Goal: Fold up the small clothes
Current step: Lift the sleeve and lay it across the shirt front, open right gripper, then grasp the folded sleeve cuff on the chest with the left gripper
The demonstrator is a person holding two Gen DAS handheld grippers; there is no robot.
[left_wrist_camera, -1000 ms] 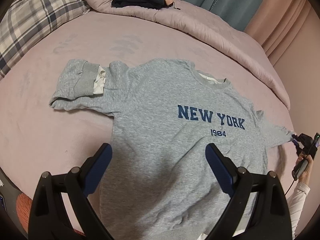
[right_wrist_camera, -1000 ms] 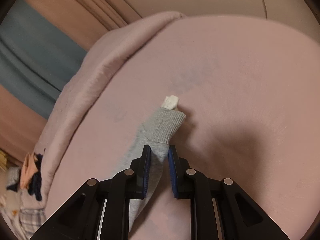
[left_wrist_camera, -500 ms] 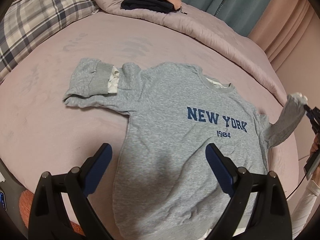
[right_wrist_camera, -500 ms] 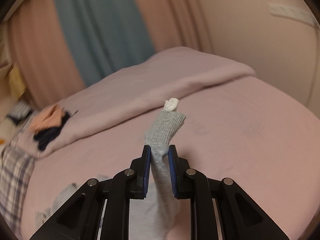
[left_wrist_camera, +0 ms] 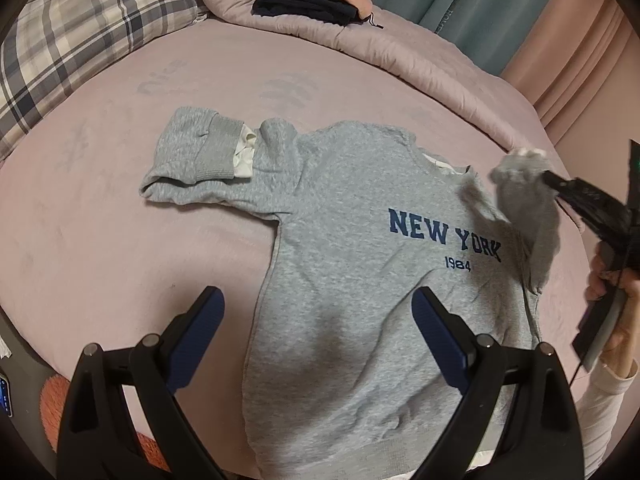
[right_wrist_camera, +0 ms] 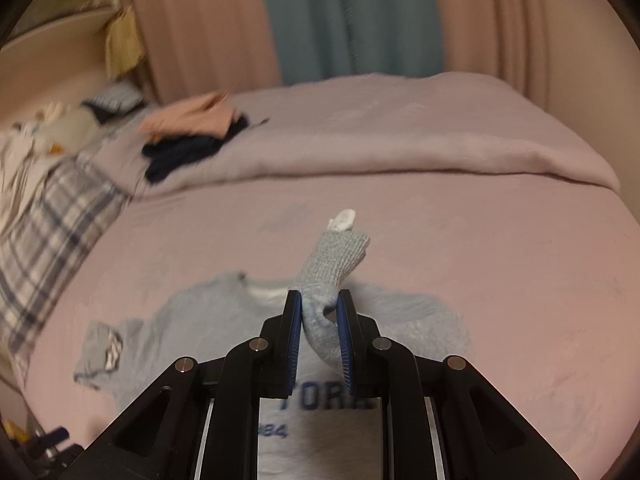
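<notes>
Now | right gripper (right_wrist_camera: 319, 316): jaws clamped on sweatshirt (left_wrist_camera: 360, 280) sleeve cuff (right_wrist_camera: 338, 256) | left gripper (left_wrist_camera: 316, 336): jaws wide, empty

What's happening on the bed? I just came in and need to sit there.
A person is folding a grey NEW YORK sweatshirt laid flat on the pink bed. The right tongs are shut on one sleeve, lifted over the chest. The left tongs hang open above the hem, holding nothing. The other sleeve is already folded in.
</notes>
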